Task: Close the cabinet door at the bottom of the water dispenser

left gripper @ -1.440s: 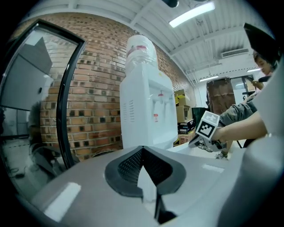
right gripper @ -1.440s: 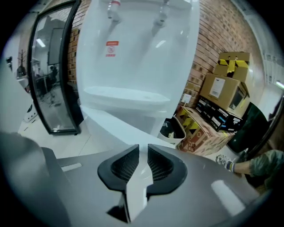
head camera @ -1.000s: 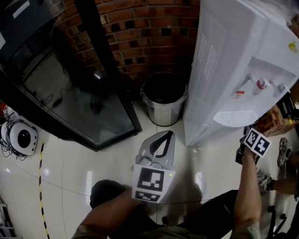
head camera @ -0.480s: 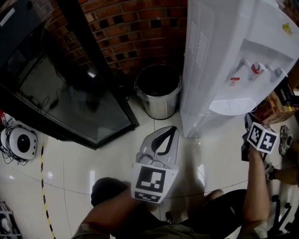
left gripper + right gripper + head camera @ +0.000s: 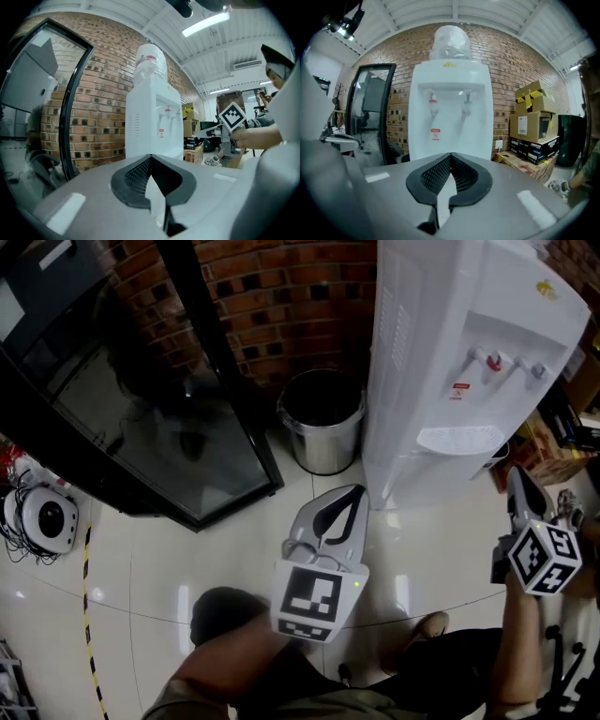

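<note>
The white water dispenser [image 5: 450,362] stands against the brick wall, with its taps and drip tray facing the right gripper view [image 5: 451,103]. Its bottom cabinet door is hidden under the tray in the head view and behind the jaws in the right gripper view. My right gripper [image 5: 518,482] hovers in front of the dispenser, apart from it, shut and empty [image 5: 451,155]. My left gripper [image 5: 351,495] is held at the dispenser's left side, shut and empty [image 5: 150,159]. The left gripper view also shows the right gripper [image 5: 212,133] level with the dispenser's front.
A steel bin [image 5: 322,418] stands left of the dispenser. A black-framed glass door [image 5: 150,437] leans out on the left. A round white device with cables [image 5: 42,517] lies at the far left. Cardboard boxes [image 5: 534,124] are stacked right of the dispenser.
My right gripper has risen and drawn back from the dispenser's lower front. The left gripper has lifted a little. Both stay shut.
</note>
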`<state>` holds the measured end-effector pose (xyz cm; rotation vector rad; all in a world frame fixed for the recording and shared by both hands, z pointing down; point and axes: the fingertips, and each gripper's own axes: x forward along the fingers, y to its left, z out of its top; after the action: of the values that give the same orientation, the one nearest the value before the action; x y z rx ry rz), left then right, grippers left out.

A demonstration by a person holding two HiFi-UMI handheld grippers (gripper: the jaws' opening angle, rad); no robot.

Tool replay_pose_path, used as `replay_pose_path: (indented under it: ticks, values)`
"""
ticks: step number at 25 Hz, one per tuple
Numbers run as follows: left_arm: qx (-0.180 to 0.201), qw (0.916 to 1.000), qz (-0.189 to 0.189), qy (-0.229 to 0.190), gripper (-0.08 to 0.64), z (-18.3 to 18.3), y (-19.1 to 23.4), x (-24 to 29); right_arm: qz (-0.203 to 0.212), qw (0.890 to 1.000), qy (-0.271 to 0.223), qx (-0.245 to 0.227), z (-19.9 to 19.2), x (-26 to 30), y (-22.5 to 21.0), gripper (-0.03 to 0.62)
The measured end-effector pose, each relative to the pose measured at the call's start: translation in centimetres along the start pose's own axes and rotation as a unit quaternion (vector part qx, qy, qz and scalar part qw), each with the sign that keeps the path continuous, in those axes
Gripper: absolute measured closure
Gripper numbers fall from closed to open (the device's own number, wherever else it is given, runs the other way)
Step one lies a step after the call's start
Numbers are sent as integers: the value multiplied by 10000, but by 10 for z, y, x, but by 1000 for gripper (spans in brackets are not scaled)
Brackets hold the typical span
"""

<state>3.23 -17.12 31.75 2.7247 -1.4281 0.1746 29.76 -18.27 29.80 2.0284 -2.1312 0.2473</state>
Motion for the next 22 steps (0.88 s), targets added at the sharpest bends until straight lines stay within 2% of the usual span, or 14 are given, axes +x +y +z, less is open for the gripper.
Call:
replay_pose_path:
  ticks: [4,10,16,22]
  values:
    - [-13,9999,-60,-108,560,8,-16,-15,324,9985,-304,-316,12,-42,39,578]
    - [69,9991,-133,-402,560,25,-38,-48,814,9942,-580,-403,13,-97,86,578]
    - [145,9993,88,-336,560,18,-33,-73,1340,9881,-522,-554,1,-128,121,578]
    - [242,9991,106,-321,560,15,-34,-90,1467,9875,-372,-435,-10,-137,130,578]
